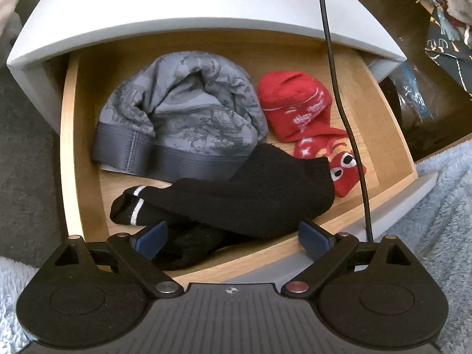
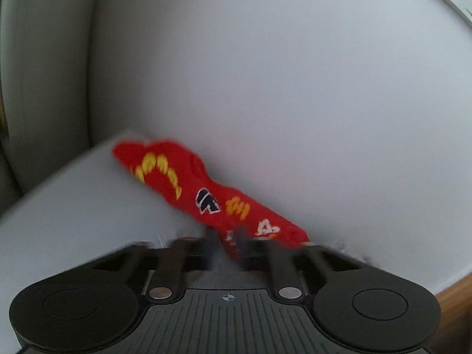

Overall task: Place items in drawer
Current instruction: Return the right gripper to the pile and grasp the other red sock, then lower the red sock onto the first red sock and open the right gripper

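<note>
In the left wrist view the wooden drawer stands pulled out of a grey cabinet. Inside lie folded grey patterned underwear, a red sock with cartoon eyes, and black socks at the front. My left gripper is open, its blue pads hovering on either side of the black socks without squeezing them. In the blurred right wrist view my right gripper is shut on a second red sock with yellow and black print, held against a white surface.
A black cable hangs down across the drawer's right side. A light blue fluffy rug lies around the cabinet. Bags and clutter stand at the right. A wooden edge shows at the lower right of the right wrist view.
</note>
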